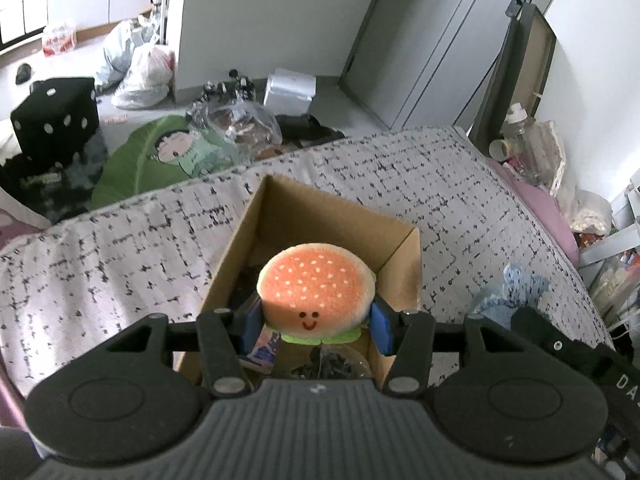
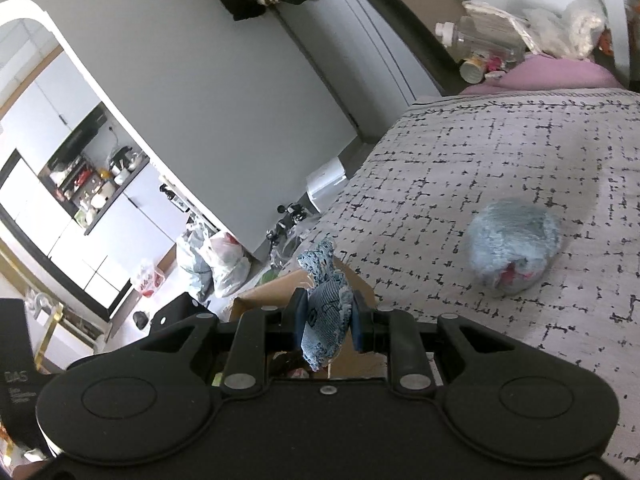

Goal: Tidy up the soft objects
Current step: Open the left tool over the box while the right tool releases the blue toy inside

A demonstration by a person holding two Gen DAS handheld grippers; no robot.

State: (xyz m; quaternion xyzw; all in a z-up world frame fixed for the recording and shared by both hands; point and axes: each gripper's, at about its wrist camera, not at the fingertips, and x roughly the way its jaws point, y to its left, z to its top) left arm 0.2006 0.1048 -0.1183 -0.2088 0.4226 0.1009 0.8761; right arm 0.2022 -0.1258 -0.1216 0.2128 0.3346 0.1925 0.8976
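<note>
My left gripper (image 1: 316, 326) is shut on a plush hamburger (image 1: 316, 284) with a smiling face and holds it over an open cardboard box (image 1: 400, 268) that stands on the patterned bedspread (image 1: 120, 256). Dark items lie in the box. My right gripper (image 2: 326, 320) is shut on a blue denim plush toy (image 2: 324, 312) and holds it above the same box (image 2: 256, 300). That denim toy also shows at the right in the left wrist view (image 1: 508, 292). A fluffy light-blue plush (image 2: 514, 250) lies on the bed to the right of the right gripper.
Beyond the bed's far edge lie a green cartoon cushion (image 1: 160, 156), a black dice-shaped cushion (image 1: 56, 116), plastic bags (image 1: 140, 68) and a clear bag (image 1: 236, 124). Bottles and clutter (image 1: 528, 144) stand at the bed's right side. A grey door (image 1: 432, 40) stands behind.
</note>
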